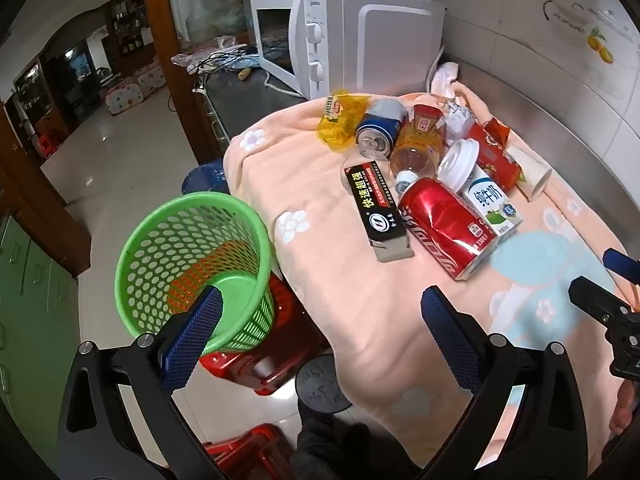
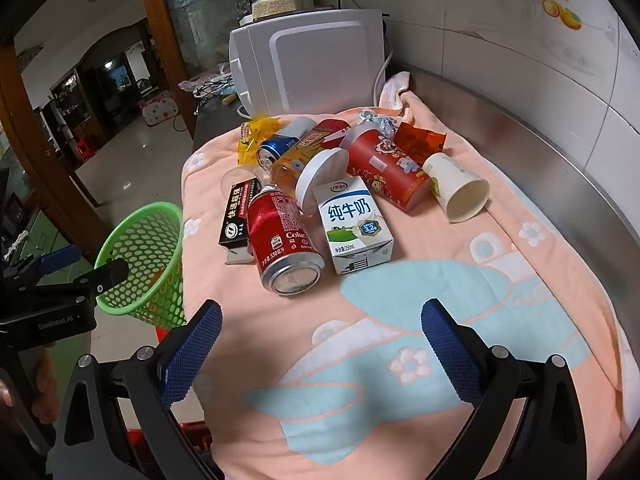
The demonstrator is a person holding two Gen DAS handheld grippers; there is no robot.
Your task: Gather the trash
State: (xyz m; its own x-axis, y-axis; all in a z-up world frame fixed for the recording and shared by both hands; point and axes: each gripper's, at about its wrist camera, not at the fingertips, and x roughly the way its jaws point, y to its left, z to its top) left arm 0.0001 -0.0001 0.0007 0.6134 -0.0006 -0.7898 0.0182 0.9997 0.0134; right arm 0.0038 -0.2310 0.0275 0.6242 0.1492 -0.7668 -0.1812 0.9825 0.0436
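We have both tools hanging short of the pile, with nothing picked up yet. The left gripper point(image 1: 320, 320) has its jaws spread wide and empty, poised over the near edge of the worktop beside the green basket point(image 1: 192, 268), which stands on a red stool point(image 1: 276, 360) just off the worktop's left side. The right gripper point(image 2: 320, 332) is likewise spread and empty above the peach blanket point(image 2: 440, 320).

The trash lies clustered on the blanket ahead. Nearest to us is the red cola can point(image 2: 282, 236), on its side with its base towards the right gripper, touching the black box point(image 2: 236, 216) on one flank and sitting just beside the milk carton point(image 2: 354, 228) on the other. We judge the can to be the best first pick: we should close across its round body, not its ends, since it is dented and may roll.

Behind it lie a blue can point(image 2: 276, 150), a clear bottle point(image 2: 296, 164), a white lid point(image 2: 322, 178), a red tub point(image 2: 384, 168), a paper cup point(image 2: 460, 188) and what looks like a yellow wrapper point(image 2: 256, 136). The carton and box crowd the can, so a wide approach may knock them. The microwave point(image 2: 316, 76) stands well behind and is no hindrance
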